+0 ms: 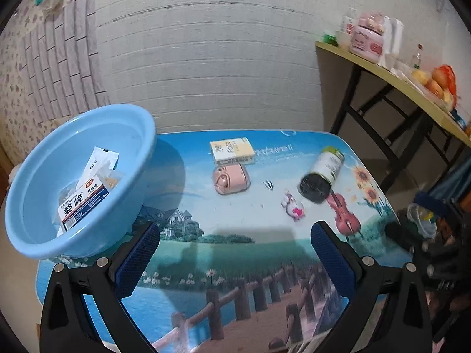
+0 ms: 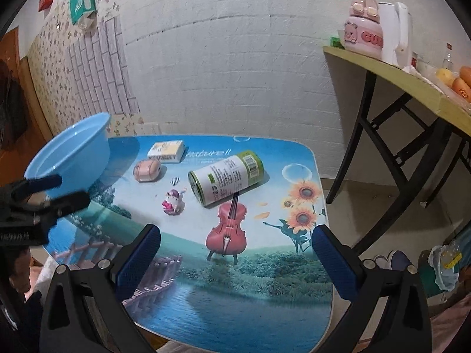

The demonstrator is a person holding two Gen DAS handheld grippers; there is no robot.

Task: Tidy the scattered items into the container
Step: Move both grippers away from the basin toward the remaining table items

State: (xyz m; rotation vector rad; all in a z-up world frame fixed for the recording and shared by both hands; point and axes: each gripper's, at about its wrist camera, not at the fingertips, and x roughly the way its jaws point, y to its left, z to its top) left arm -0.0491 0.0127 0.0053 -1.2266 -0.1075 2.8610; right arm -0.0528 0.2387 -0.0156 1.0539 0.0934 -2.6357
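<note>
A light blue basin (image 1: 79, 176) (image 2: 70, 153) stands at the table's left end and holds a white box (image 1: 82, 203) and a white packet (image 1: 98, 161). On the table lie a yellow-white box (image 1: 232, 150) (image 2: 166, 148), a pink case (image 1: 231, 179) (image 2: 147, 170), a small pink-white toy figure (image 1: 293, 206) (image 2: 173, 201) and a green-white can (image 1: 322, 173) (image 2: 226, 176) on its side. My left gripper (image 1: 235, 253) hovers open over the near table, empty. My right gripper (image 2: 235, 259) is open too, short of the can. The left gripper (image 2: 56, 191) also shows in the right wrist view.
The low table (image 1: 235, 264) (image 2: 265, 279) has a printed landscape top. A taller yellow folding table (image 1: 382, 70) (image 2: 397, 79) at the right carries a pink jar, a kettle and fruit. Bags and shoes lie on the floor at the right. A white brick wall stands behind.
</note>
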